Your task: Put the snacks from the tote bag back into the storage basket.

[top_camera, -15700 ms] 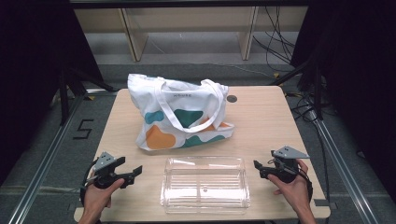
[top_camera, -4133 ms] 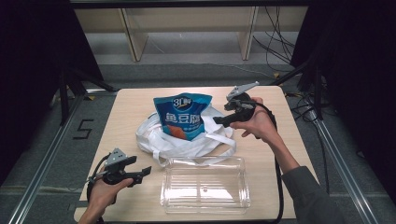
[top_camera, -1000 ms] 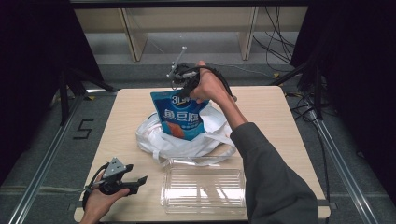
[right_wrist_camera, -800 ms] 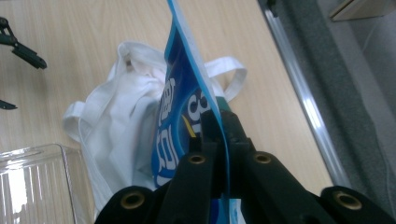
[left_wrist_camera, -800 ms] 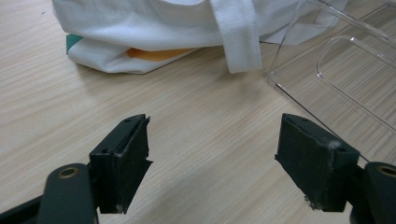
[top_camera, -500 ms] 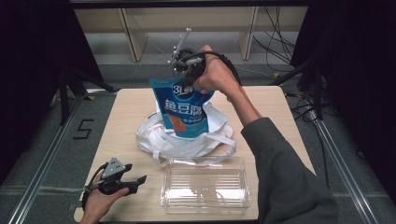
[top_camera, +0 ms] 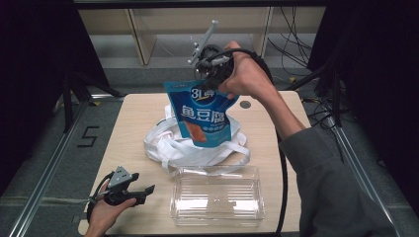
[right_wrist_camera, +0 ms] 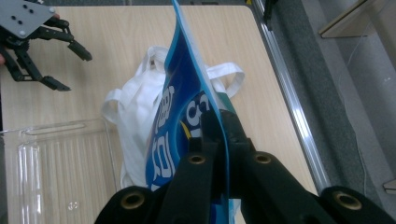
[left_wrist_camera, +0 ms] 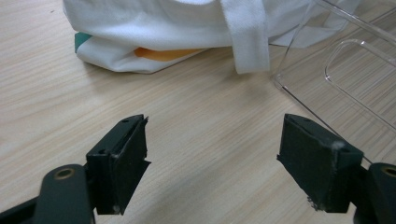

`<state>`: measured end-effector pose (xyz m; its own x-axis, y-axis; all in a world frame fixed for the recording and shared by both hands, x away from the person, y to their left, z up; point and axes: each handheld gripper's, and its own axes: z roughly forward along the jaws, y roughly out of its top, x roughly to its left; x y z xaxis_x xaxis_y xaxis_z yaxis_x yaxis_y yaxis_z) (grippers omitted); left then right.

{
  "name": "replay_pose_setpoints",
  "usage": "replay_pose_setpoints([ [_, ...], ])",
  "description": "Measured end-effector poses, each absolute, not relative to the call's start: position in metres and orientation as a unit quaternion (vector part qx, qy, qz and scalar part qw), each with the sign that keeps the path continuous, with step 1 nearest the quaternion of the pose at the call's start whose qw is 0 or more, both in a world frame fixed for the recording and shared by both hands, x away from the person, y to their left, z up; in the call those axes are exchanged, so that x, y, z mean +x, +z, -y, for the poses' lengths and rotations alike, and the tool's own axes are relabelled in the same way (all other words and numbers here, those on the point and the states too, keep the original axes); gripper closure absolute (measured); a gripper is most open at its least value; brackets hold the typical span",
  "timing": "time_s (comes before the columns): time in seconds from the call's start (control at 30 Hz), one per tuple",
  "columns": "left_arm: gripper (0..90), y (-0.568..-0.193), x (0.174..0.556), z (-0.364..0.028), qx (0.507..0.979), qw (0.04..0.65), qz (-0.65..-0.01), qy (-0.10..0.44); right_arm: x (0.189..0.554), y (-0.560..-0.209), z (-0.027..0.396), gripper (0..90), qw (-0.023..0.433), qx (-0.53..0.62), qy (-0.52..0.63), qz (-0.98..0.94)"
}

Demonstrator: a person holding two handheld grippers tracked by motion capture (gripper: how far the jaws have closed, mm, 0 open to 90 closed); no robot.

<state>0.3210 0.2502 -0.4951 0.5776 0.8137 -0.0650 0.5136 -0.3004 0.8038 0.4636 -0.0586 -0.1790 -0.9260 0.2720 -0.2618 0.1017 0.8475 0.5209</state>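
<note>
A blue snack pouch (top_camera: 202,116) hangs in the air above the white tote bag (top_camera: 192,145), its lower end still at the bag's mouth. My right gripper (top_camera: 210,81) is shut on the pouch's top edge, and the right gripper view shows the jaws pinching the pouch (right_wrist_camera: 187,107) edge-on. My left gripper (top_camera: 143,190) rests open near the table's front left corner, nothing between its fingers (left_wrist_camera: 119,161). The tote bag (left_wrist_camera: 187,28) lies slumped ahead of it.
A clear plastic tray (top_camera: 217,200) sits at the table's front edge, right of the left gripper; its corner (left_wrist_camera: 327,60) shows in the left gripper view. Wooden shelving (top_camera: 197,29) stands behind the table. Metal rails (top_camera: 44,163) run along both table sides.
The right gripper has lifted the pouch higher out of the tote bag. The left gripper has stayed put and open.
</note>
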Motion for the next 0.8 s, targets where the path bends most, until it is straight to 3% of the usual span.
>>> replay_pose_setpoints([
  [0.8,22.3,-0.495,0.32,-0.253,0.782,0.412,-0.428,0.188,0.389,-0.163,0.077,90.0,0.164,0.074,0.259,-0.949],
])
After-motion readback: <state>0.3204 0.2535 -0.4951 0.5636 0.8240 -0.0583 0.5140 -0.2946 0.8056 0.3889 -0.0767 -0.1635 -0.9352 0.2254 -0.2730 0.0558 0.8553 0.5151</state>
